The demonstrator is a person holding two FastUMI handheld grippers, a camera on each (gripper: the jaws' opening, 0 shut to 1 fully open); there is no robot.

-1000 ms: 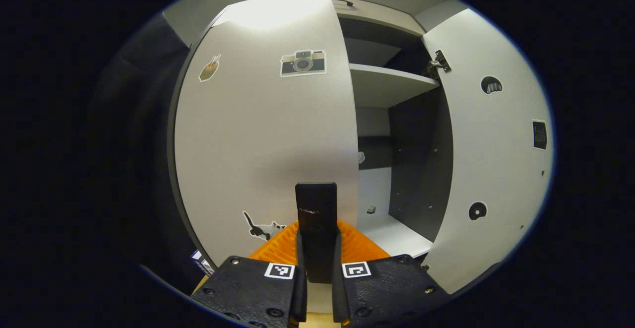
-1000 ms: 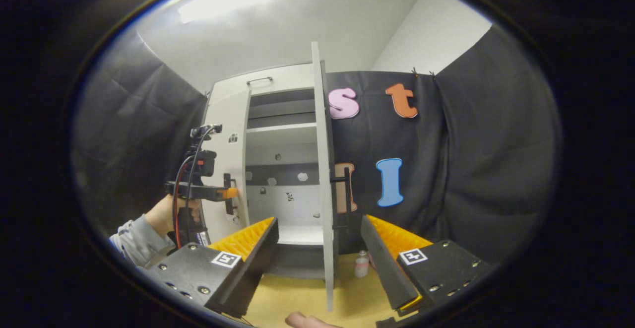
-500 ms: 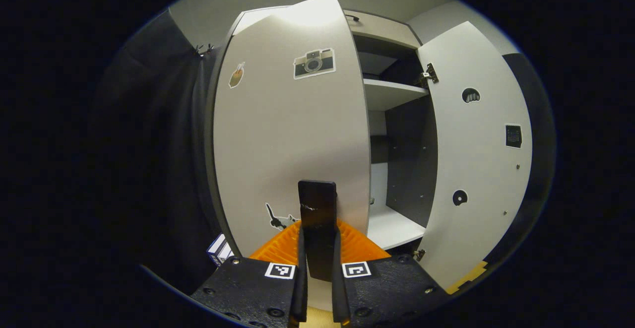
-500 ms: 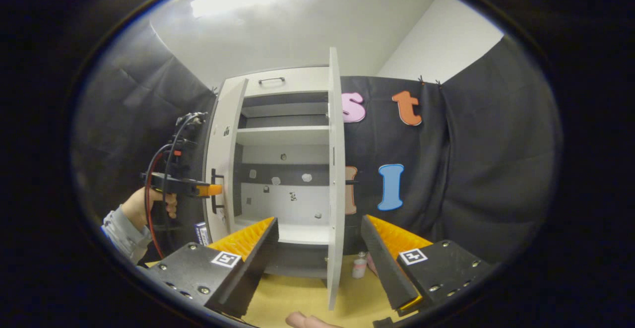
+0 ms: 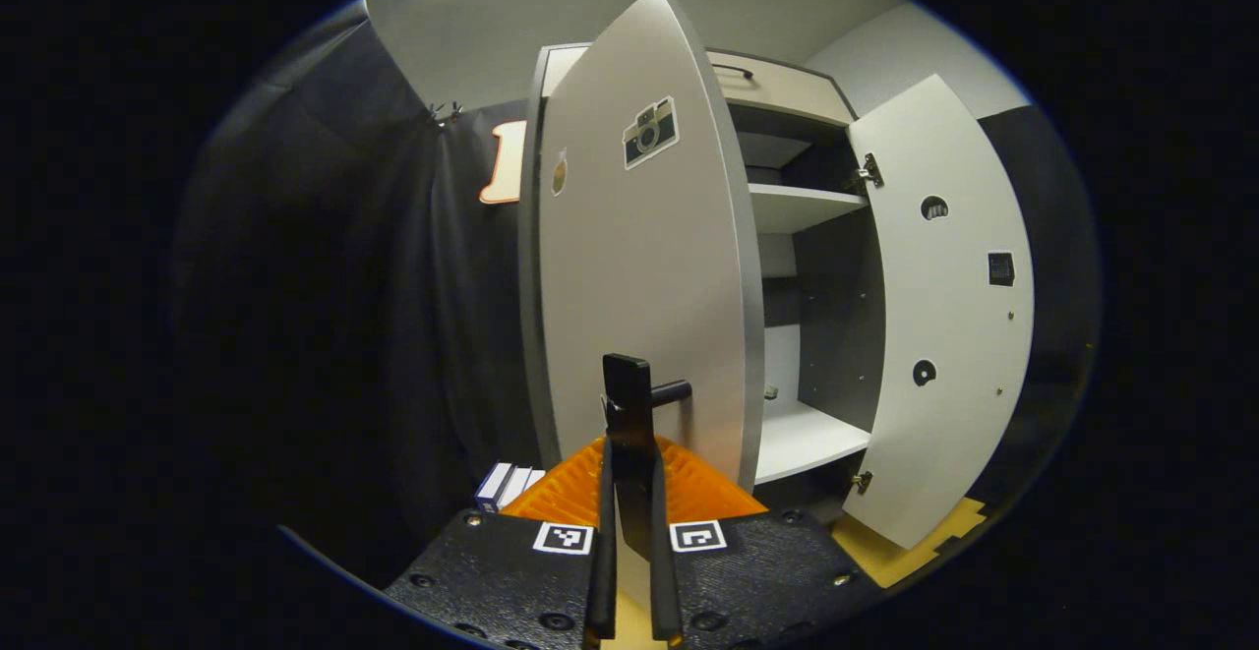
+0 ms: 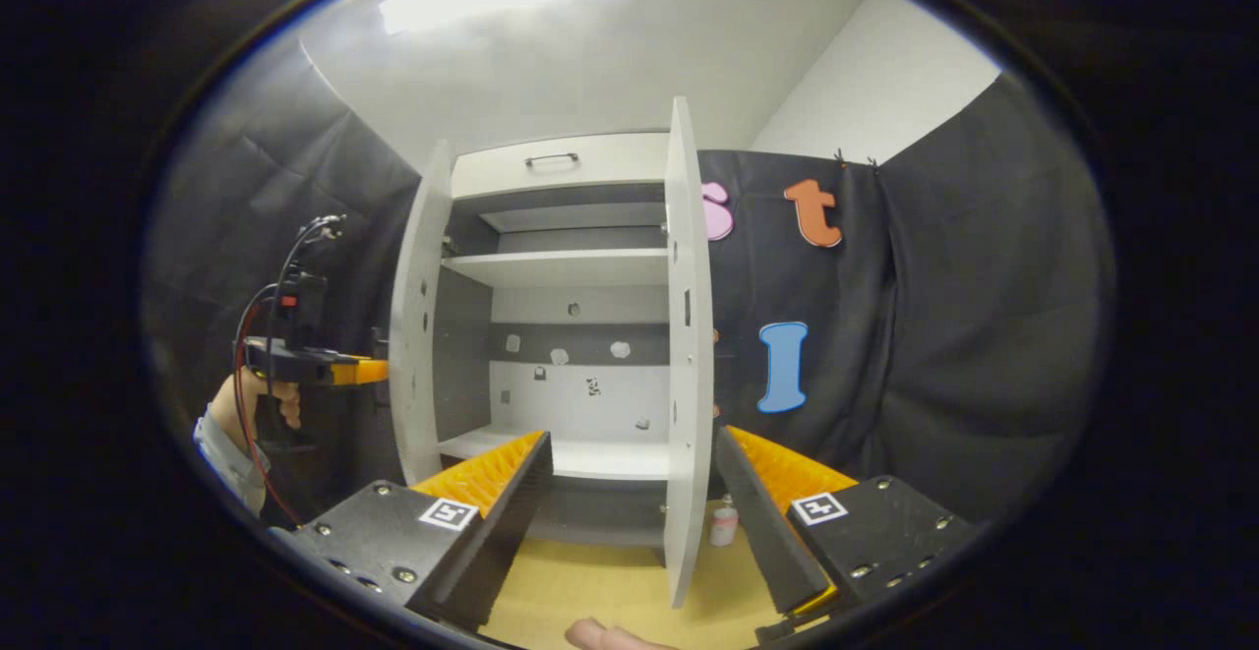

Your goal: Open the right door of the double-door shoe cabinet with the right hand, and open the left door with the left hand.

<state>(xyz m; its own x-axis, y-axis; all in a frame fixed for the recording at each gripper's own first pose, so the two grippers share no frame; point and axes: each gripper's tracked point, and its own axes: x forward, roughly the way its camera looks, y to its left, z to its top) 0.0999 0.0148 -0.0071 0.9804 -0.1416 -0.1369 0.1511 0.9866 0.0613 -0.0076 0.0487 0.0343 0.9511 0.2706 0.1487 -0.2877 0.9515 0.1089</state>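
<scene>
The white shoe cabinet (image 6: 570,266) stands with both doors swung out. In the left gripper view the left door (image 5: 639,276), with a camera sticker, is angled well open. Its black handle (image 5: 629,404) stands upright between the fingers of my left gripper (image 5: 629,458), which is shut on it. The right door (image 5: 944,316) hangs wide open beyond. In the right gripper view my right gripper (image 6: 629,478) is open and holds nothing. The right door (image 6: 689,335) stands edge-on just past it. The left gripper (image 6: 325,370) is at the outer face of the left door (image 6: 413,335).
Bare shelves (image 5: 797,207) show inside the cabinet, and a drawer with a handle (image 6: 551,160) sits on top. A small bottle (image 6: 725,524) stands on the yellow floor (image 6: 590,591) by the right door. A small box (image 5: 502,483) lies beside the left door's foot.
The left door has swung farther open, drawn by my left gripper on its handle. The right door stays open, and the right gripper has stayed open, barely shifting.
</scene>
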